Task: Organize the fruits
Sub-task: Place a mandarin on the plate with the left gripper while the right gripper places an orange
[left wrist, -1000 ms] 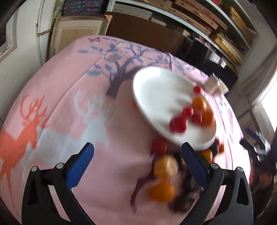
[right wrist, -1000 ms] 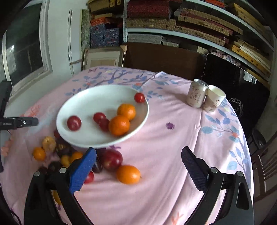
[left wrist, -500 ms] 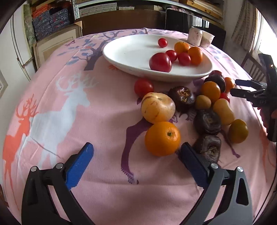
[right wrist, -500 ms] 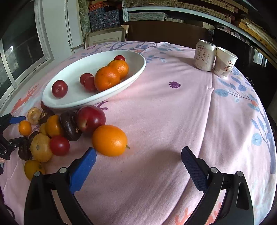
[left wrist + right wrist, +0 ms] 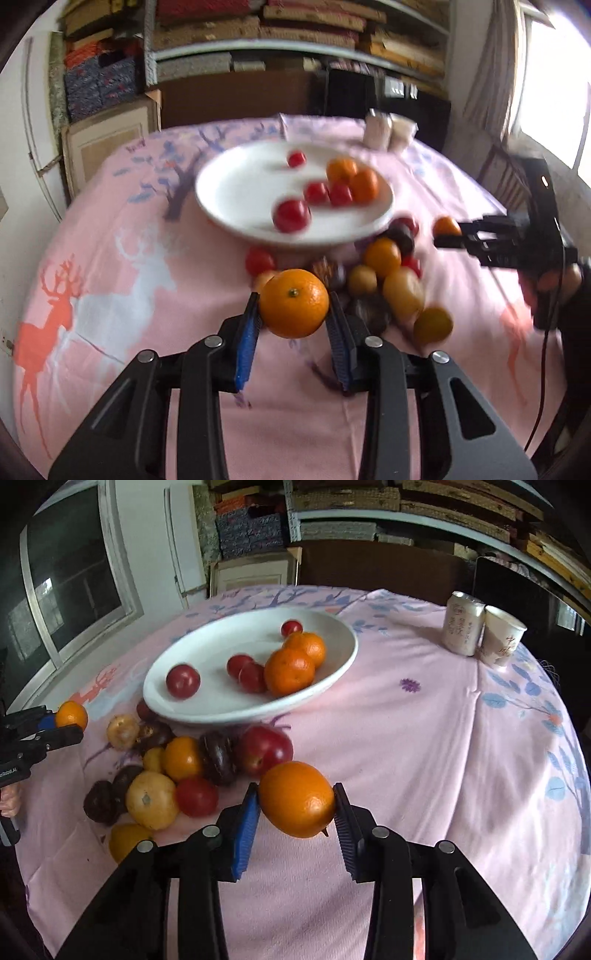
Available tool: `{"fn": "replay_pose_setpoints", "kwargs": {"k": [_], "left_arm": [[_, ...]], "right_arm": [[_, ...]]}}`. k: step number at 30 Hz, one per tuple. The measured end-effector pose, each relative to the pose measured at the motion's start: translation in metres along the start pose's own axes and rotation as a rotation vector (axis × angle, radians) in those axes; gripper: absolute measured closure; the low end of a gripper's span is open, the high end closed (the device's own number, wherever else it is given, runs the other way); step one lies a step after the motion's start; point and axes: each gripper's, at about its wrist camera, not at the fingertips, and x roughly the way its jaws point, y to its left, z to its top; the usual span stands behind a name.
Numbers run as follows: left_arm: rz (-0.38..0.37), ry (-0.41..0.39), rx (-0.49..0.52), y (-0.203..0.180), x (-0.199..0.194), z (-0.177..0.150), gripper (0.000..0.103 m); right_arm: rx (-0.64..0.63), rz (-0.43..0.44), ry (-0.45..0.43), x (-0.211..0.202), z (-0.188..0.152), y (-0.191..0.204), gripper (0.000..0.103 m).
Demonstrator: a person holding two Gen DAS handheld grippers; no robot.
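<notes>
Drink can (image 5: pixel 462 627) touching paper cup (image 5: pixel 501 640).

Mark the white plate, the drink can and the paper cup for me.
white plate (image 5: pixel 221 653), right wrist view, bare inner surface.
drink can (image 5: pixel 463 627), right wrist view, middle of its side.
paper cup (image 5: pixel 500 638), right wrist view, middle of its wall.

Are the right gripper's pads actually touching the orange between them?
Touching. In the right wrist view both blue pads of the right gripper, whose jaws have just been closing, press against the sides of the orange, no gap showing.
</notes>
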Motion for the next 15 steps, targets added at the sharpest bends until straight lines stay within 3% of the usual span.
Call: {"fn": "replay_pose_setpoints", "kwargs": {"k": [5,10,15], "left_arm": [[0.063,-0.033,-0.071,0.014,0.022,0.059,0.069],[0.105,-0.01,-0.128,0.028,0.07,0.103,0.069],[0.145,0.026,-0.157,0.047,0.104,0.111,0.069]], "right_arm": [[0.08,0.015,-0.139,-0.016,0.054,0.009,0.063],[0.103,0.026,-0.11,0.026,0.107,0.019,0.063],[0.09,0.09,-0.045,0.069,0.125,0.023,0.063]]}}
